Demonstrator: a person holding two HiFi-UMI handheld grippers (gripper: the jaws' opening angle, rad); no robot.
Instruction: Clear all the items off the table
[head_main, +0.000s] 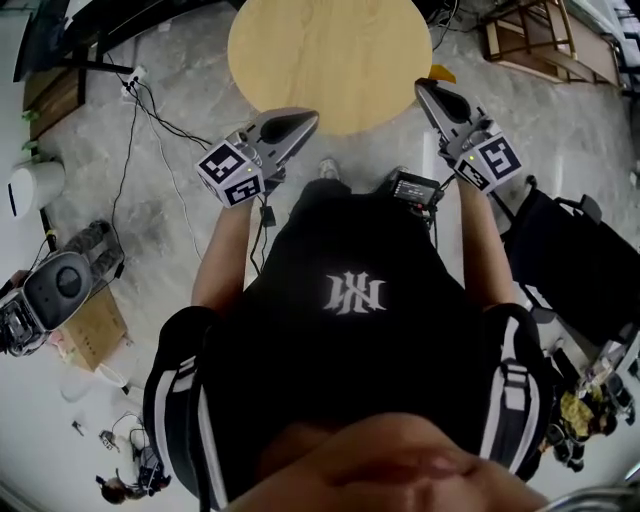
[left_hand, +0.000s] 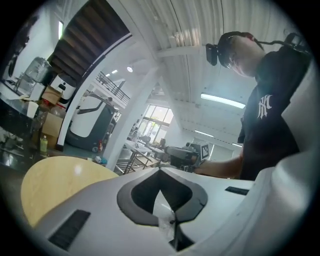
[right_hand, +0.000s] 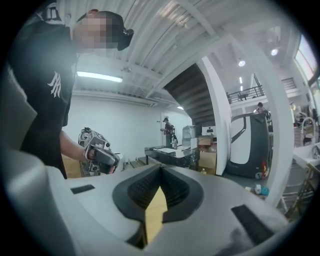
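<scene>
The round wooden table (head_main: 330, 55) in front of me has a bare top with no items on it in the head view; its edge also shows in the left gripper view as a pale wooden table (left_hand: 60, 180). My left gripper (head_main: 310, 118) hovers at the table's near left edge, jaws together, nothing between them. My right gripper (head_main: 422, 88) is by the near right edge, also shut and empty. In their own views the left gripper (left_hand: 160, 171) and right gripper (right_hand: 161, 169) show closed tips. Each view shows the other gripper: right gripper (left_hand: 182, 154), left gripper (right_hand: 102, 157).
A small yellow thing (head_main: 441, 72) lies by the table's right edge. Cables (head_main: 150, 110) run over the marble floor at the left, near a white appliance (head_main: 30, 185) and a cardboard box (head_main: 90, 330). A black seat (head_main: 570, 260) stands right, a wooden frame (head_main: 540, 35) at the far right.
</scene>
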